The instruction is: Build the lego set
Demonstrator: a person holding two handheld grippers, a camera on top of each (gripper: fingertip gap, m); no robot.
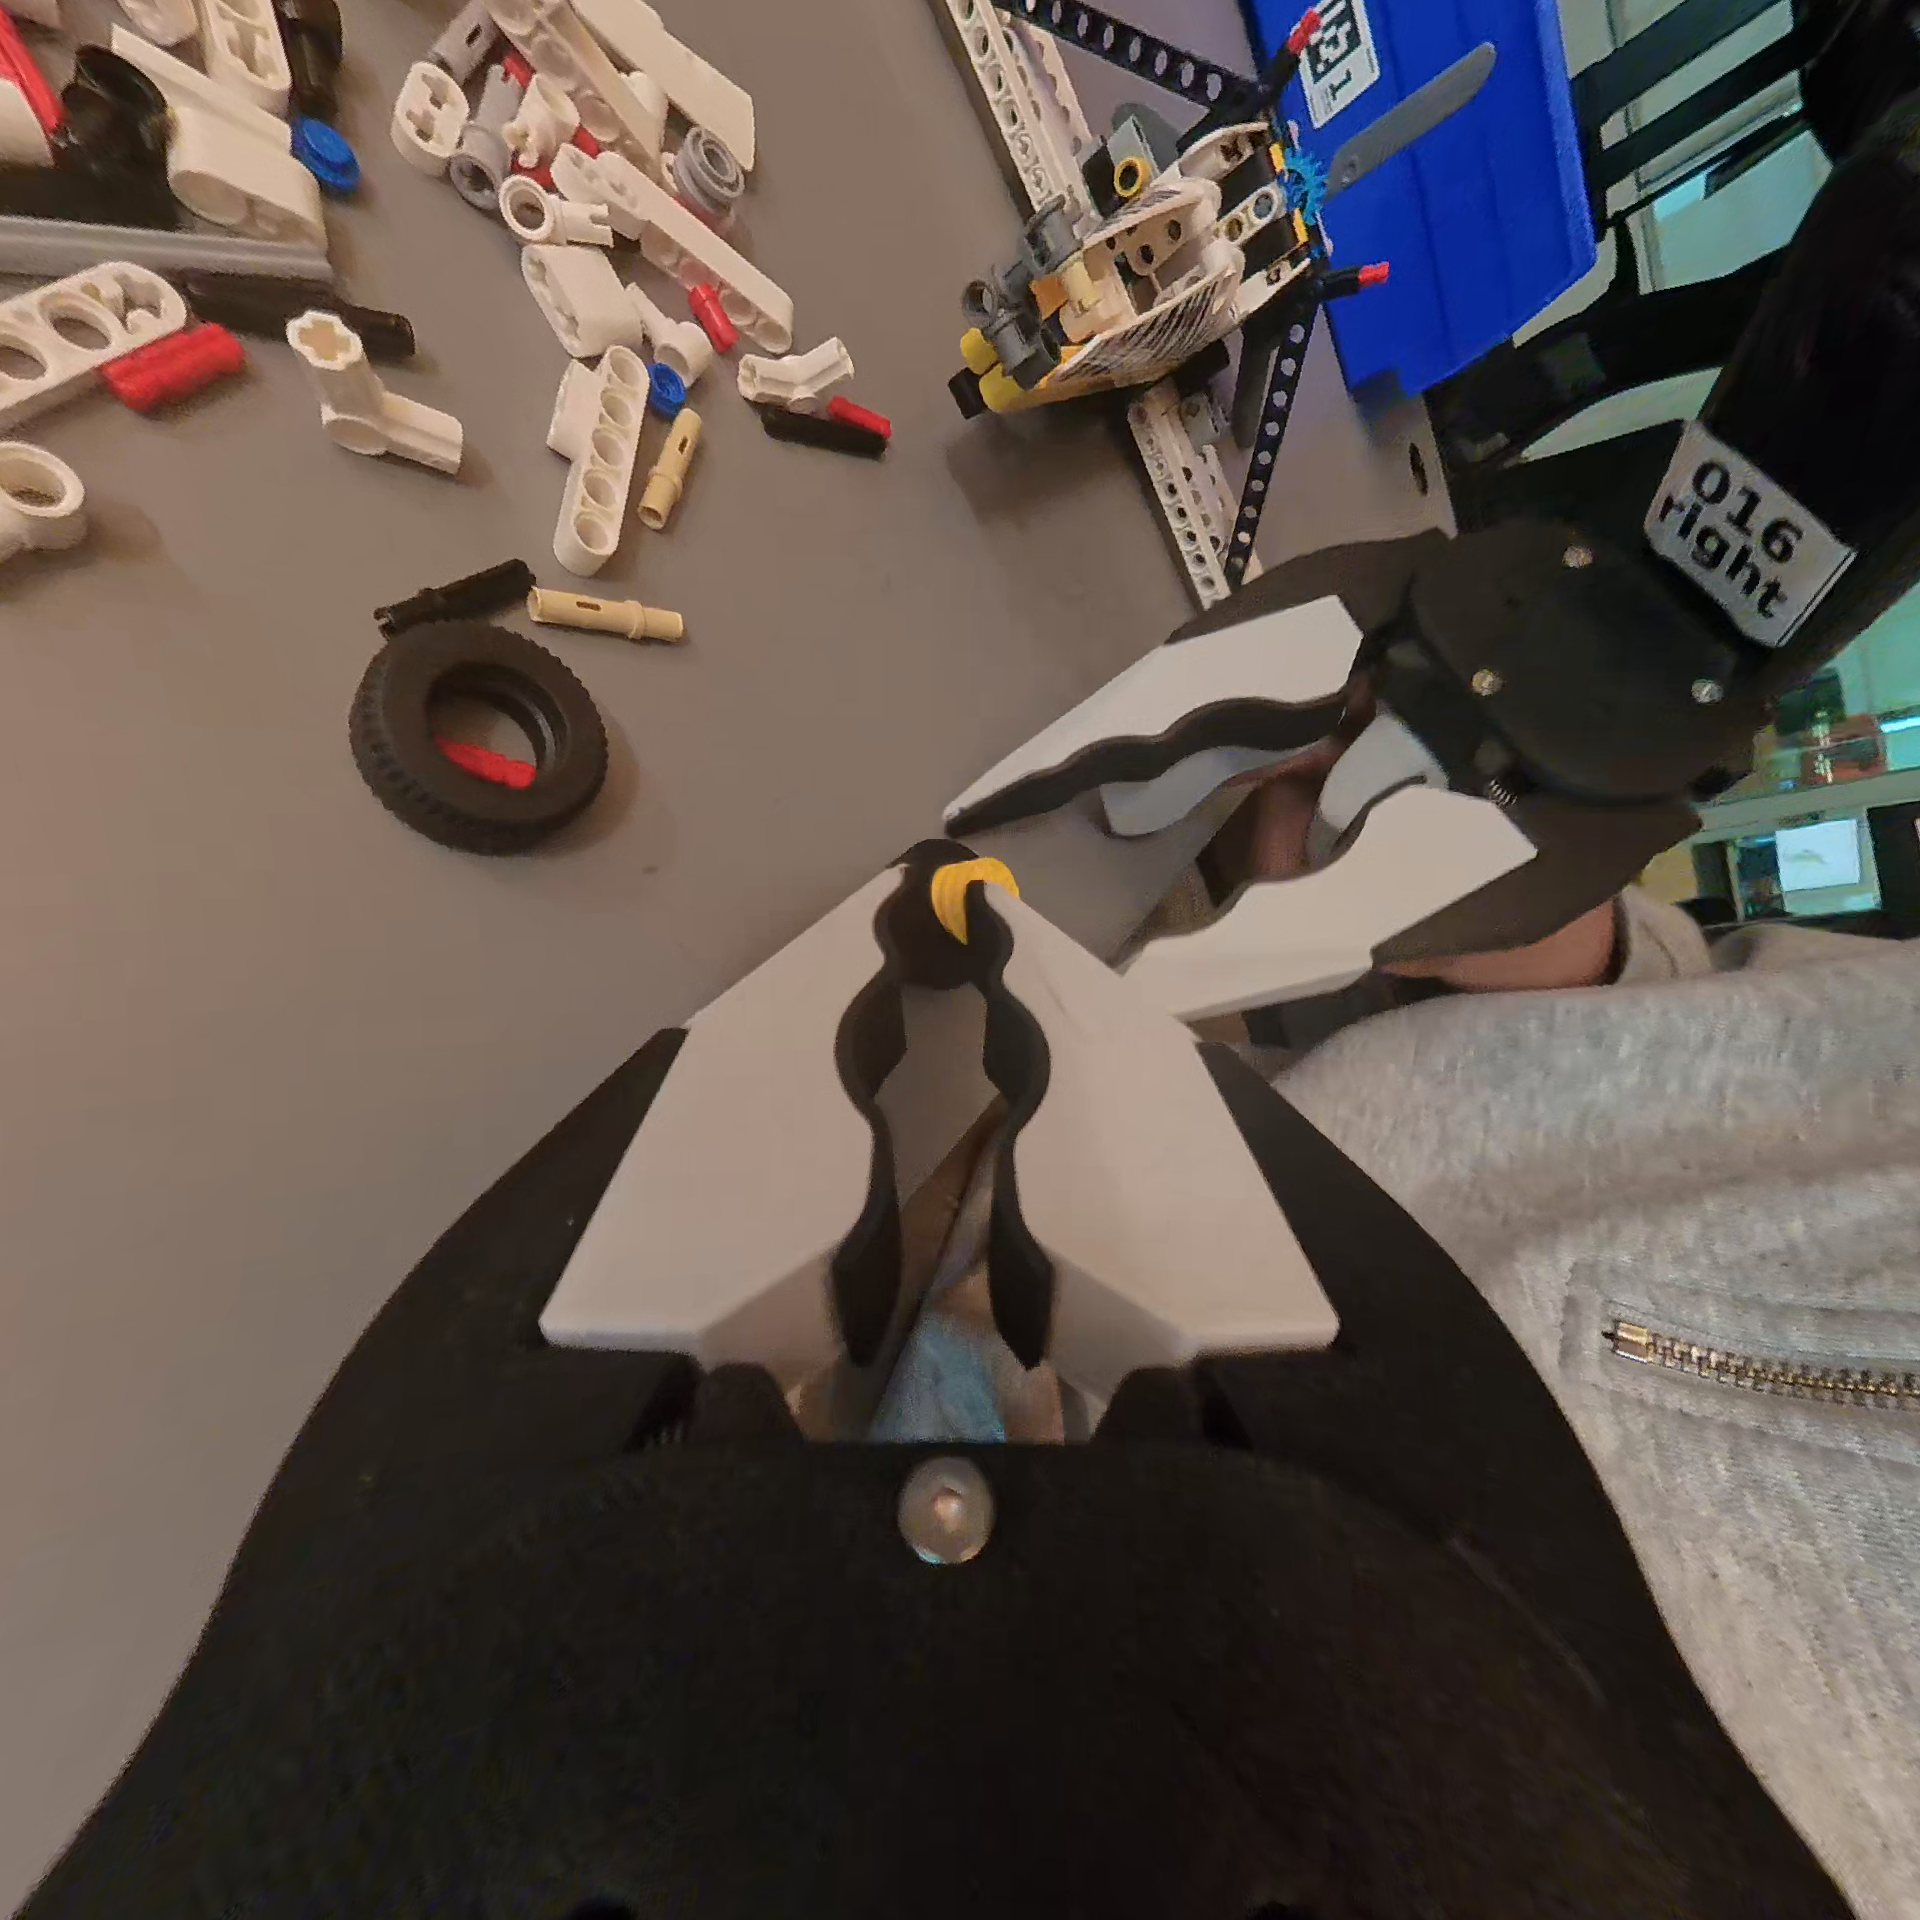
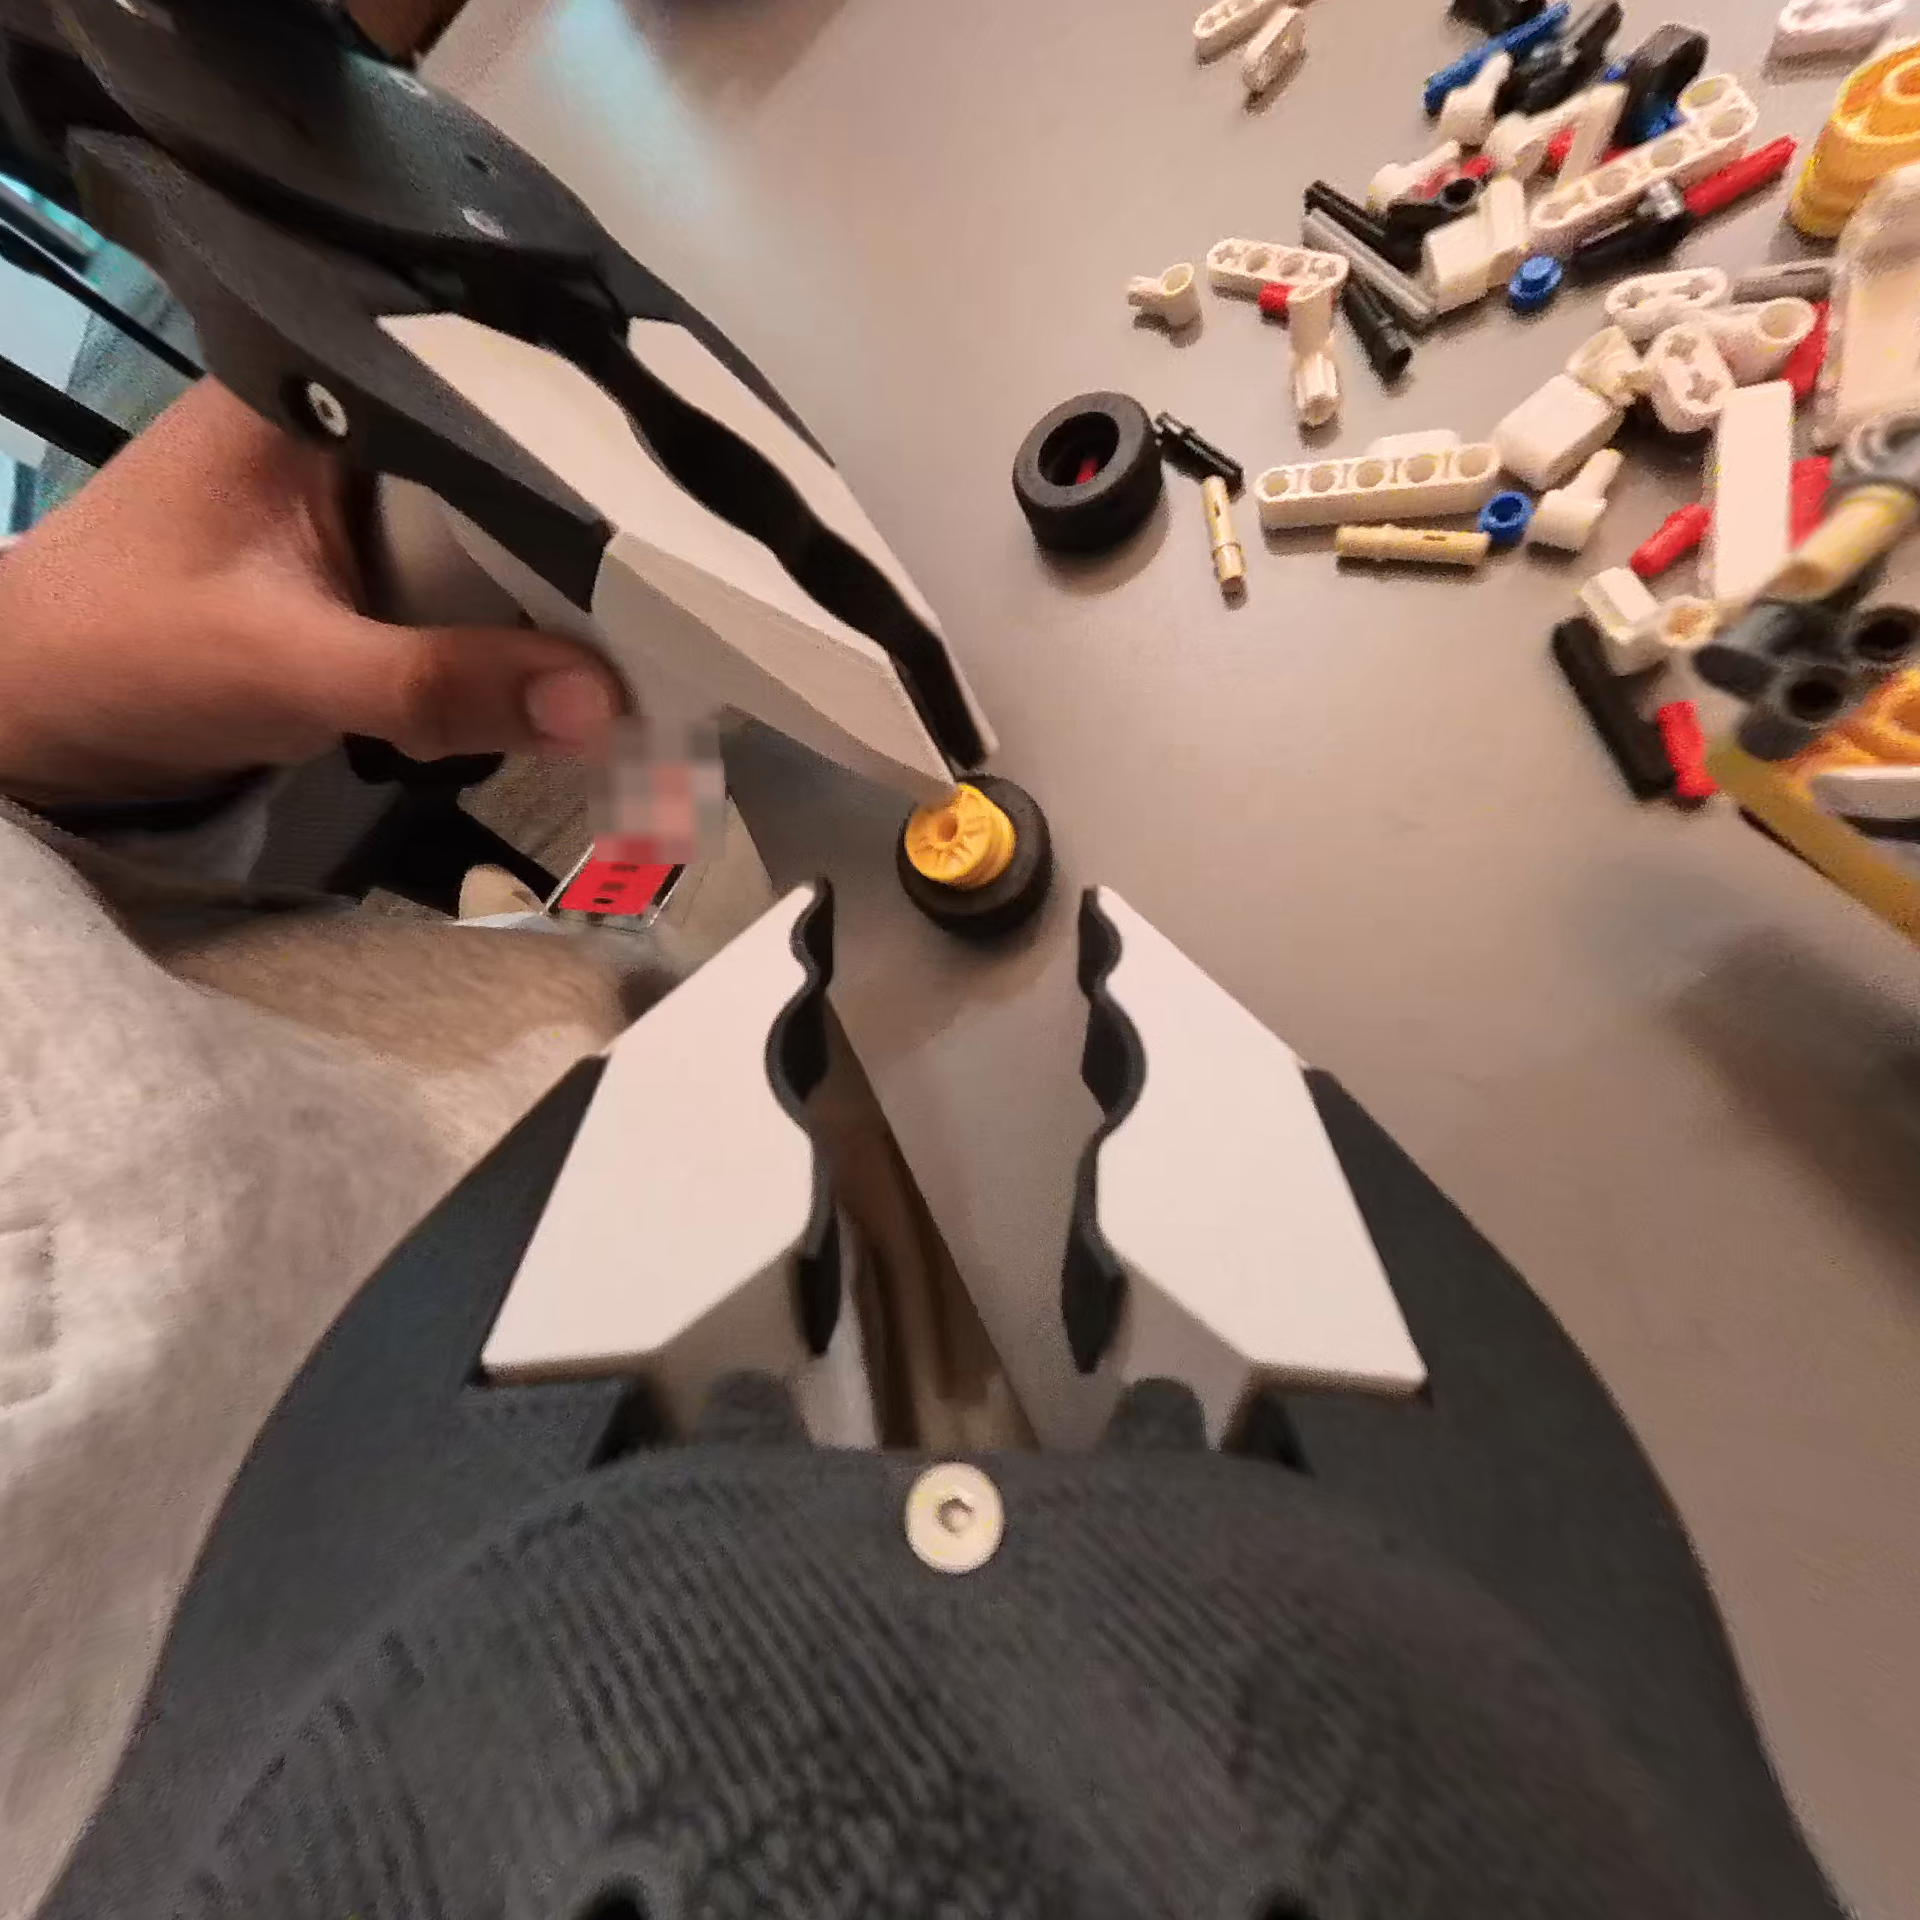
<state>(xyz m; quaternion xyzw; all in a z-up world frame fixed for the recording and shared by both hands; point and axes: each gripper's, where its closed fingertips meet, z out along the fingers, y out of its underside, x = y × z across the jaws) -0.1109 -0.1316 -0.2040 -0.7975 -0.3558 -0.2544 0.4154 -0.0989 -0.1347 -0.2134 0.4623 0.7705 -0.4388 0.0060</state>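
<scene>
My left gripper (image 1: 951,883) is shut on a small wheel (image 1: 935,951), a black tyre with a yellow hub (image 1: 968,888). In the right wrist view the left gripper (image 2: 961,767) comes in from the upper left and holds the wheel (image 2: 1013,868) by its tips, low over the grey table (image 2: 1299,831). My right gripper (image 2: 953,906) is open, its tips on either side of the wheel and just short of it. It shows open in the left wrist view (image 1: 1039,894) too, to the right of my left fingers.
A loose black tyre (image 1: 478,738) with a red pin inside lies to the left, beside black and tan pins. Several white, red, black and blue parts (image 1: 582,239) are piled beyond. The part-built model (image 1: 1132,281) stands by a blue box (image 1: 1455,187). A grey sleeve (image 1: 1610,1247) is close. Left and right tips are no more than a few centimetres apart.
</scene>
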